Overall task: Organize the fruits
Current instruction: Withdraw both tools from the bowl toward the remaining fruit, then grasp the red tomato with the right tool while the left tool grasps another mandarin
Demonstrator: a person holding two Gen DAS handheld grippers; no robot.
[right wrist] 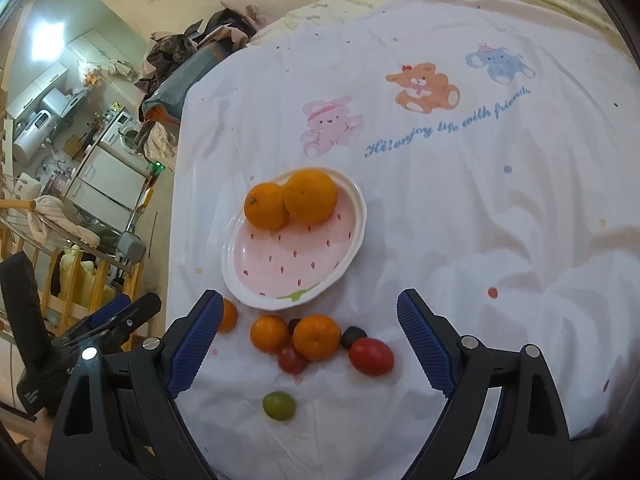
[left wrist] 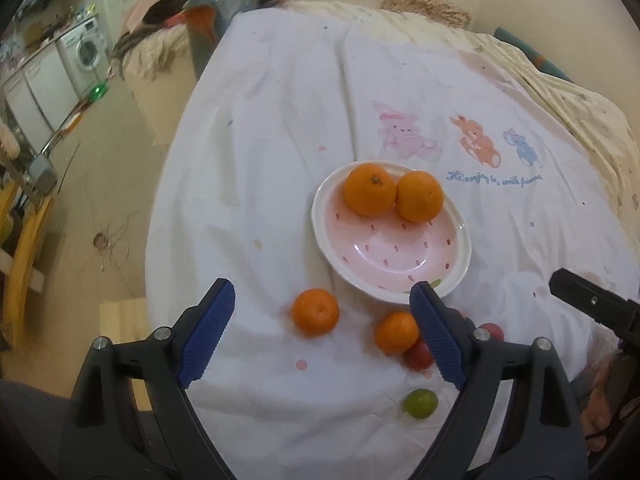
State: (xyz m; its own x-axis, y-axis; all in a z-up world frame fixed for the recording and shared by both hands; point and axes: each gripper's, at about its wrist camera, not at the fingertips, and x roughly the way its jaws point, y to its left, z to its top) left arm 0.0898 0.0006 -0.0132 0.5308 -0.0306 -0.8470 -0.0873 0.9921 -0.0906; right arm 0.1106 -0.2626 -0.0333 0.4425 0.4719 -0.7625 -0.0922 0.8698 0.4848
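Observation:
A pink strawberry-print plate (left wrist: pixel 392 252) (right wrist: pixel 296 256) lies on the white cloth with two oranges (left wrist: pixel 370 189) (right wrist: pixel 310 196) at its far side. In front of it lie three loose oranges (right wrist: pixel 270 334) (left wrist: pixel 315 312), several red and dark cherry tomatoes (right wrist: pixel 371 356) (left wrist: pixel 418 354) and one green fruit (right wrist: pixel 279 405) (left wrist: pixel 420 403). My left gripper (left wrist: pixel 322 292) hangs open above the loose oranges, holding nothing. My right gripper (right wrist: pixel 310 296) is open and empty above the same cluster, just before the plate's near rim.
The white cloth (right wrist: pixel 460 208) with cartoon animals covers a bed-like surface whose left edge (left wrist: pixel 176 184) drops to the floor. Piled clothes (left wrist: pixel 192 4) lie at the far left corner. A wooden rail (right wrist: pixel 60 264) stands left.

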